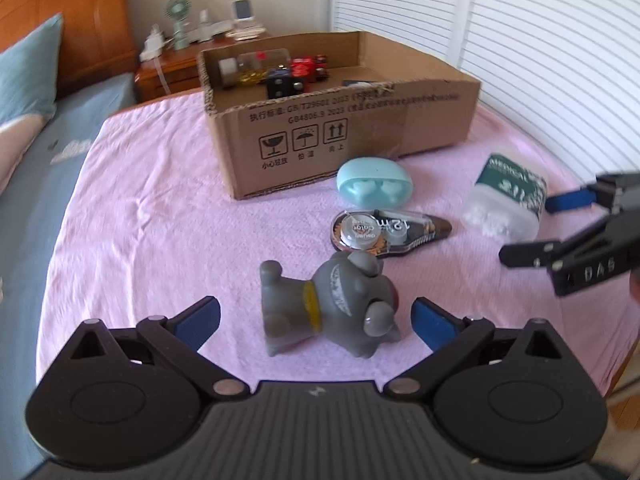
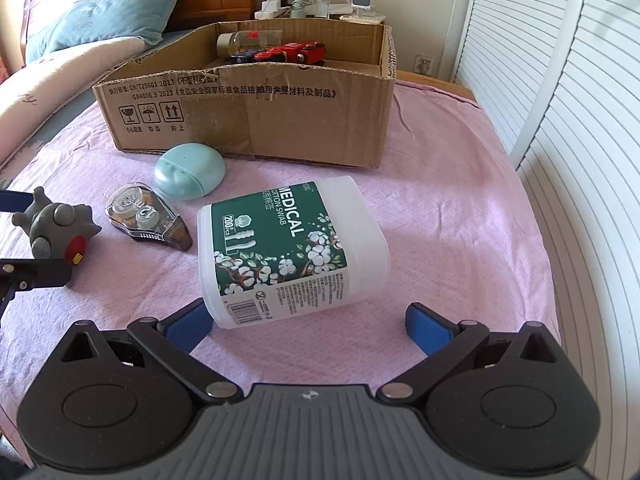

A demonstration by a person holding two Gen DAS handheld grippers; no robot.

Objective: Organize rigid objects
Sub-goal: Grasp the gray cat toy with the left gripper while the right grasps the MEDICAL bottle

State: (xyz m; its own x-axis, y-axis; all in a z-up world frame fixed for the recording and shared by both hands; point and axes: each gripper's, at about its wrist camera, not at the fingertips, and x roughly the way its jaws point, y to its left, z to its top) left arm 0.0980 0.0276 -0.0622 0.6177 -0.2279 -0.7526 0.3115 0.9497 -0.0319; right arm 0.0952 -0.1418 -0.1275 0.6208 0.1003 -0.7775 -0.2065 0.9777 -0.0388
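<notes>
Remaining outside the cardboard box (image 2: 256, 120), which already holds seemingly several toys: cotton swab tub (image 2: 292, 252), grey toy (image 1: 332, 300), tape dispenser (image 1: 392, 232), blue case (image 1: 374, 184). Left gripper (image 1: 316, 320) and right gripper (image 2: 308, 320) are spread wide, empty.

box (image 1: 336, 136) contents partly hidden

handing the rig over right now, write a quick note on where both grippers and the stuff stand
Left gripper: open, empty, fingers on either side of the grey toy dog lying on the pink cloth.
Right gripper: open, empty, lined up on the cotton swab tub, which lies on its side.
Done: a clear bottle, red toy car and a few small items sit in the cardboard box.
Left: toy dog, swab tub, correction tape and blue earbud case are all on the cloth in front of the box.
</notes>
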